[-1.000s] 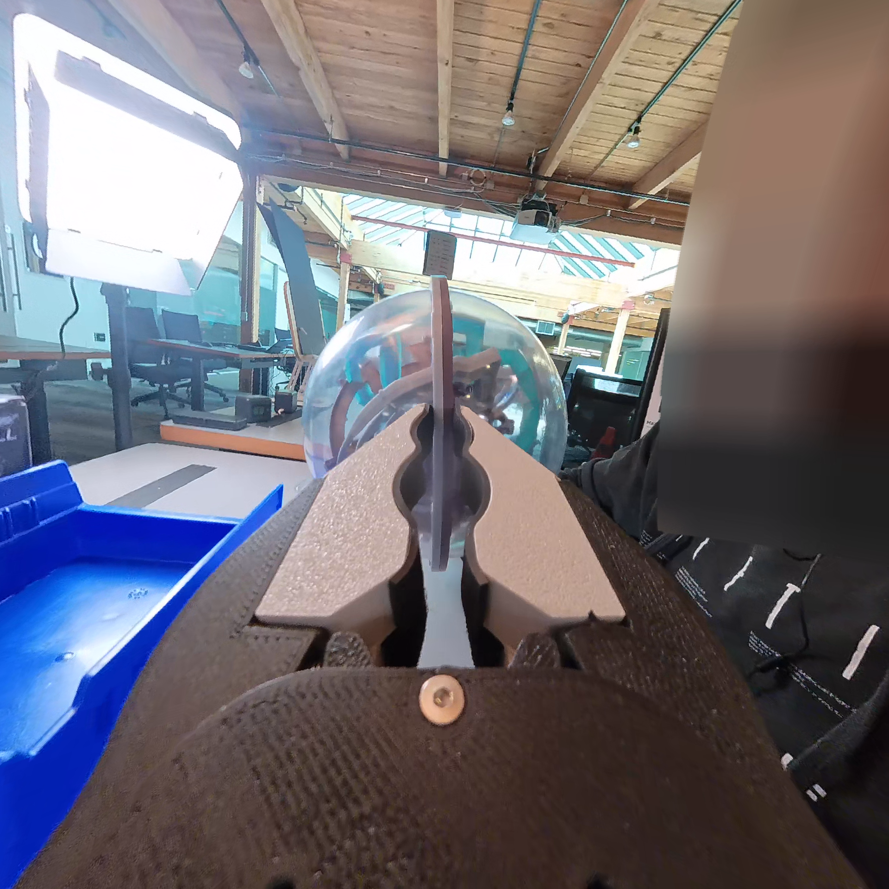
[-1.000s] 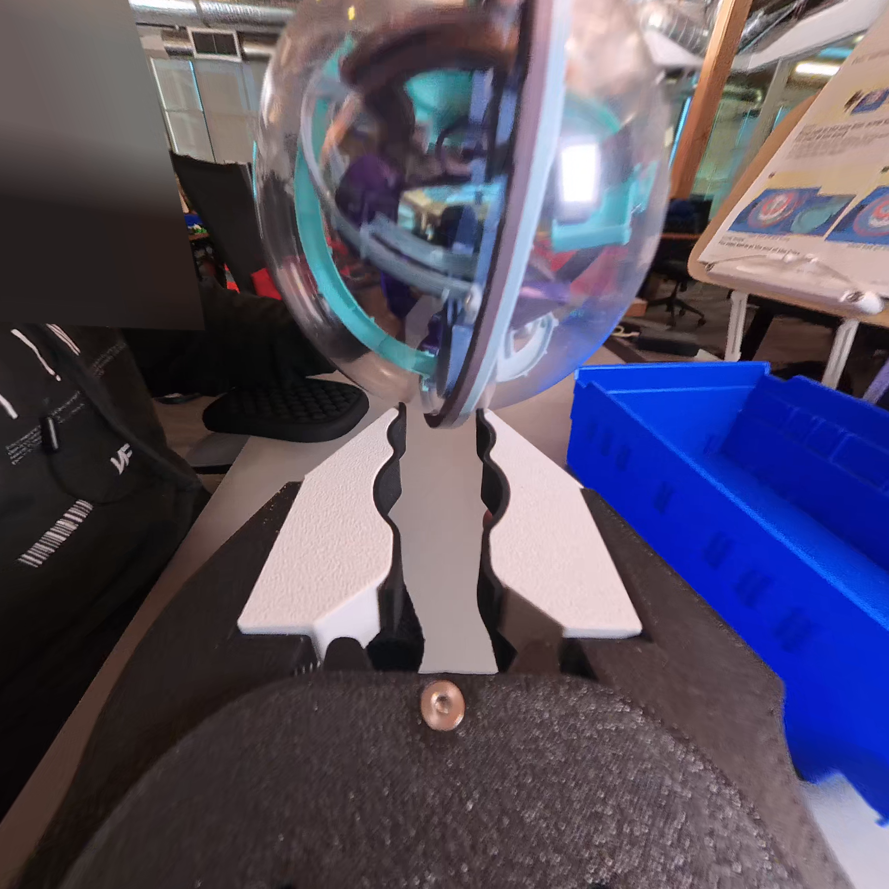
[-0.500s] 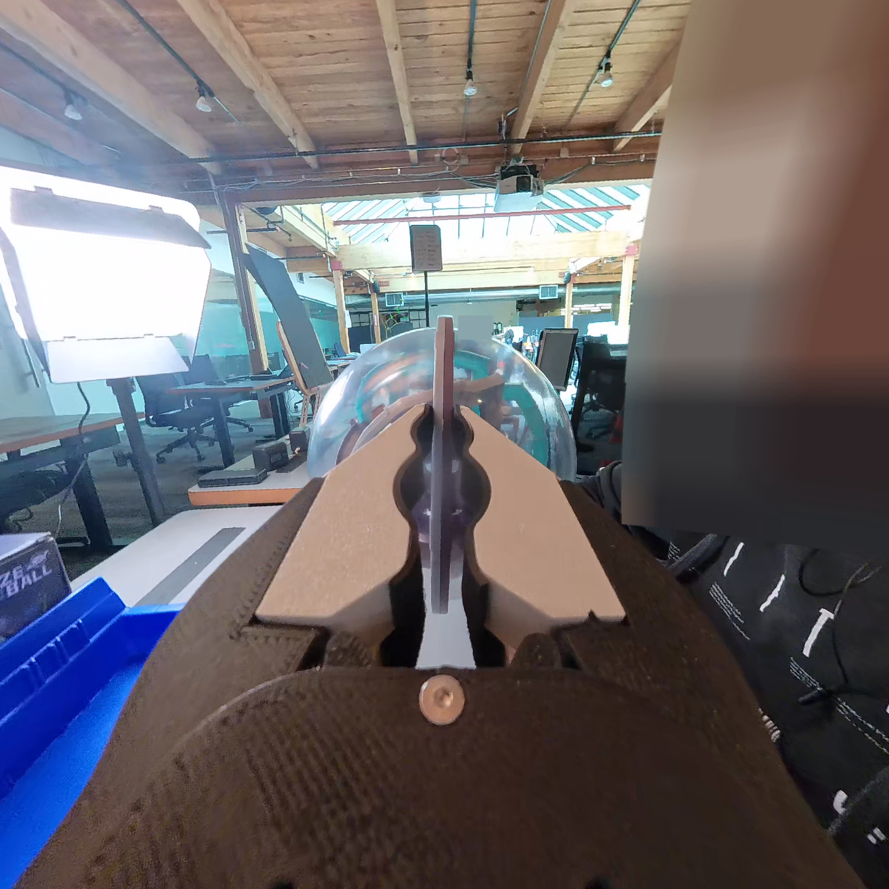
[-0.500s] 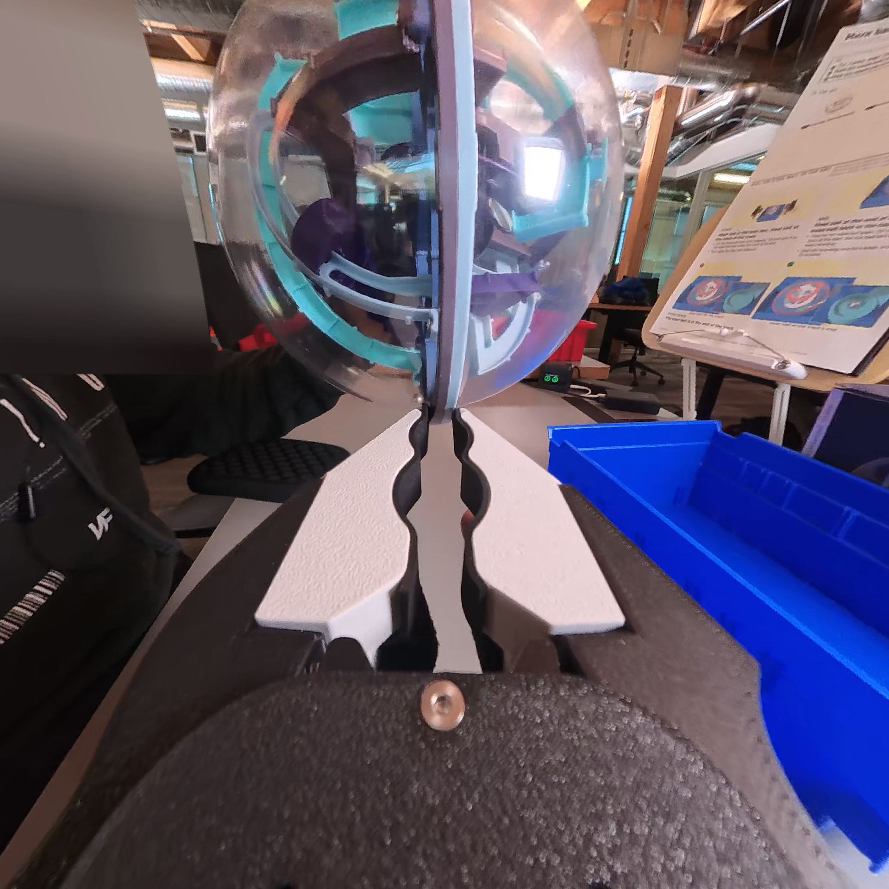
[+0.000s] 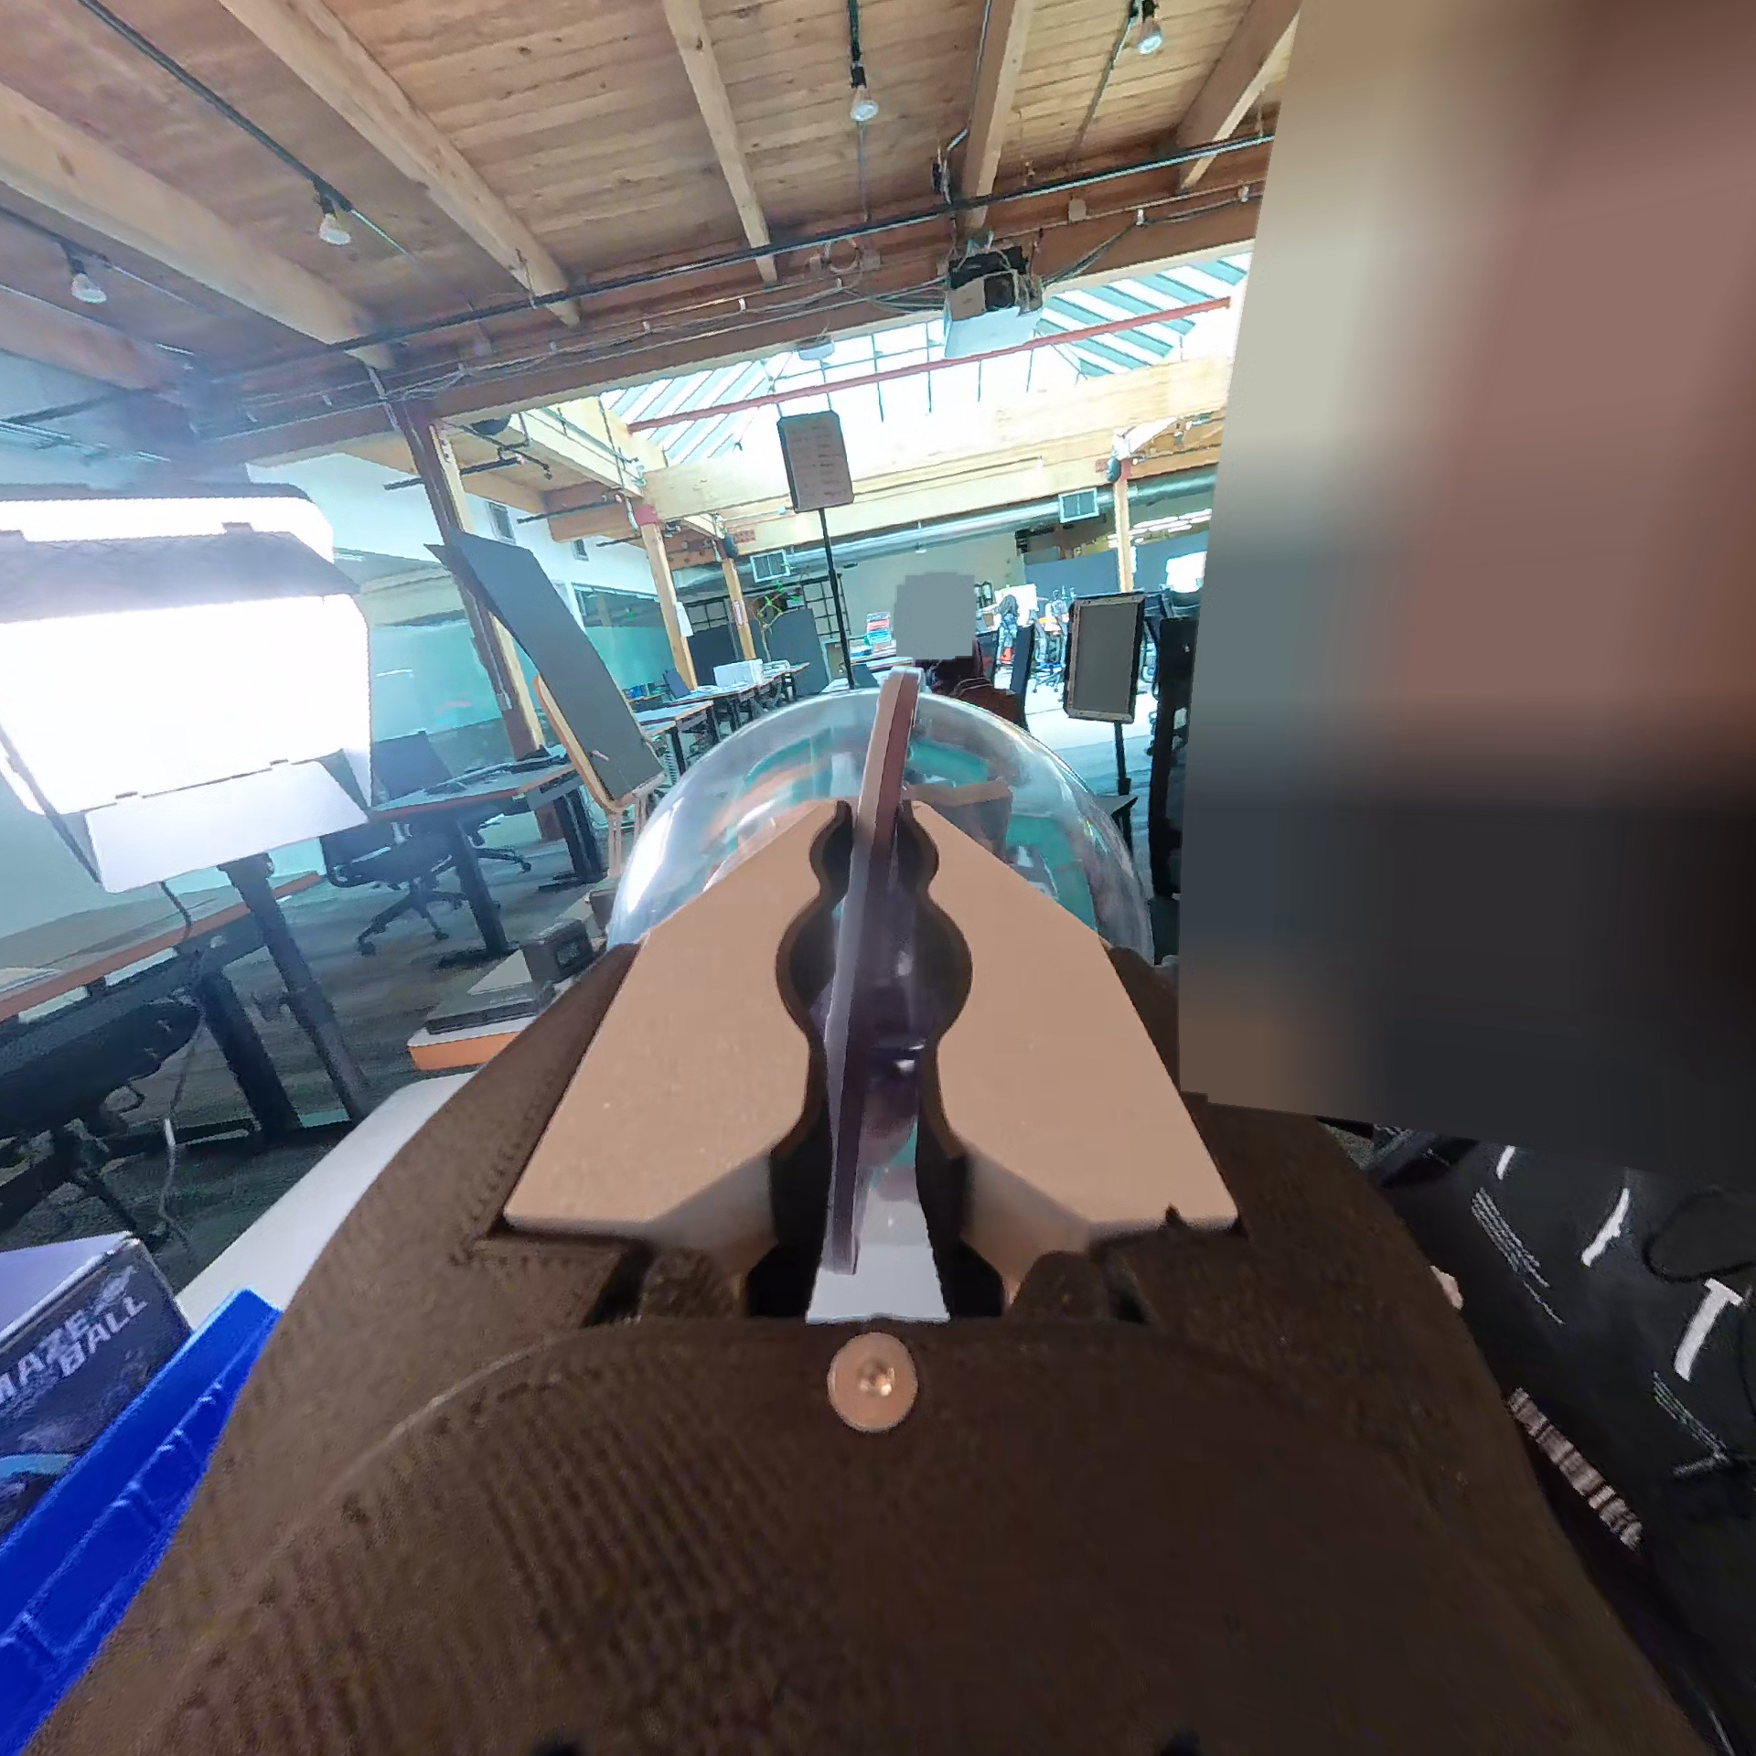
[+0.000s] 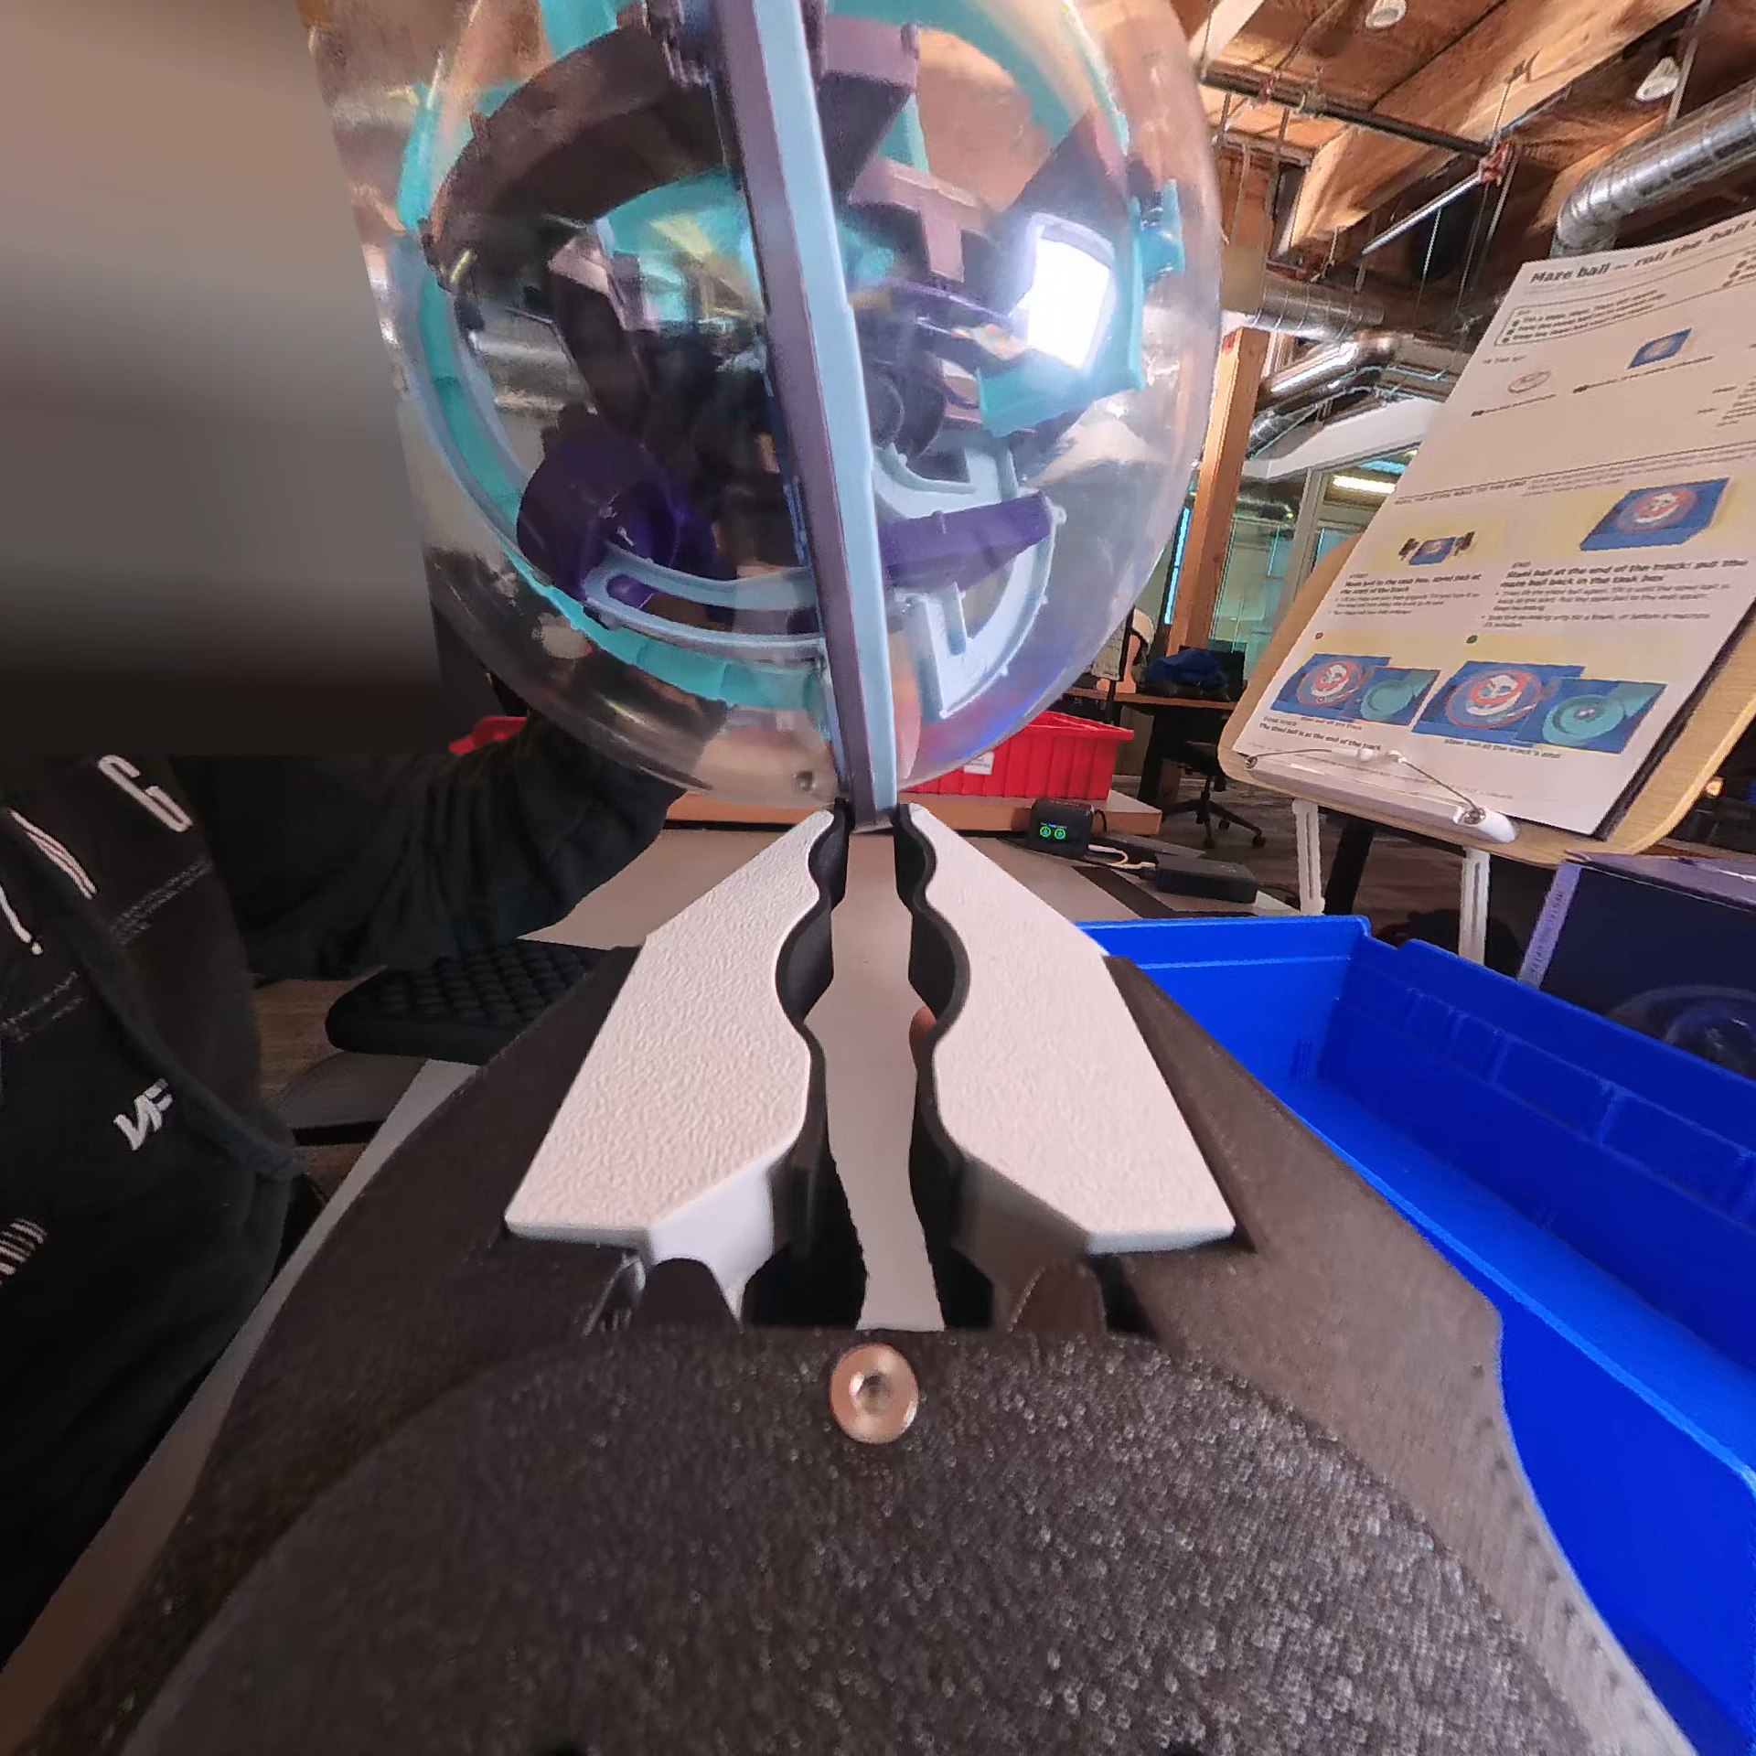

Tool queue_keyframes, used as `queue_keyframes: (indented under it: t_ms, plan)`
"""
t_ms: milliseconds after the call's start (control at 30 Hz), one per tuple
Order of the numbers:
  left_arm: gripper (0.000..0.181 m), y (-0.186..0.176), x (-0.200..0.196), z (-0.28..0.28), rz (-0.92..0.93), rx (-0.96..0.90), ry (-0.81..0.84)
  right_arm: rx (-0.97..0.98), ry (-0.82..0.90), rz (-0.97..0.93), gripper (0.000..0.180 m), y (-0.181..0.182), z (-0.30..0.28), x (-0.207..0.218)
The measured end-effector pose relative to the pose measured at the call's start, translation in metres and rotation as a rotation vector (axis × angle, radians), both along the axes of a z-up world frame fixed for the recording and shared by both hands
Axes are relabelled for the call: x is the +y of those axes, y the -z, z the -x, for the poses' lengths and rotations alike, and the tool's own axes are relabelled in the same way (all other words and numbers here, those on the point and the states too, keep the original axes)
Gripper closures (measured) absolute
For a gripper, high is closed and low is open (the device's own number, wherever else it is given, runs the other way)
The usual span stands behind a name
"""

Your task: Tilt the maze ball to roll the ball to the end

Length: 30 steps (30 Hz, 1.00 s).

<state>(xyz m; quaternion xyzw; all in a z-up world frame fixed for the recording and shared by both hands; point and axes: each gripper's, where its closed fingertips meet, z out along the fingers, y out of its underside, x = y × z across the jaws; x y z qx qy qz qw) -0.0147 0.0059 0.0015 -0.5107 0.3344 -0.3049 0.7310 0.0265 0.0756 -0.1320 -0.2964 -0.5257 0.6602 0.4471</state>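
Observation:
The maze ball (image 6: 779, 399) is a clear sphere with teal, purple and brown tracks inside and a flat rim ring around its middle. It is held up in the air between both grippers. My right gripper (image 6: 869, 822) is shut on the lower edge of the rim, with the sphere above its tips. My left gripper (image 5: 879, 817) is shut on the rim deep between its fingers, and the sphere (image 5: 741, 789) bulges behind them. I cannot make out the small ball inside.
A blue bin (image 6: 1482, 1121) lies on the table to the right of the right gripper, and its corner shows at the left view's lower left (image 5: 104, 1482). A dark box (image 5: 66, 1330) stands beside it. An instruction board (image 6: 1539, 570) stands behind. A person in dark clothes (image 6: 114, 1045) is close by.
Both grippers have tilted upward with the maze ball. The rim ring turned in the right view from leaning right to leaning left. The blue bin slid lower in the left view.

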Motion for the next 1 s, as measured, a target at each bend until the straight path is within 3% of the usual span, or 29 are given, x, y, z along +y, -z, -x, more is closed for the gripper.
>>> queue_keyframes:
  t_ms: [633,1000]
  plan:
    - [0.173,-0.030,0.022,-0.030,-0.016,0.227,-0.175,-0.001,-0.117,0.107,0.172,-0.005,0.008,-0.022]
    - [0.173,-0.024,0.027,-0.022,0.004,0.205,-0.202,-0.031,-0.112,0.103,0.173,0.002,0.011,-0.023]
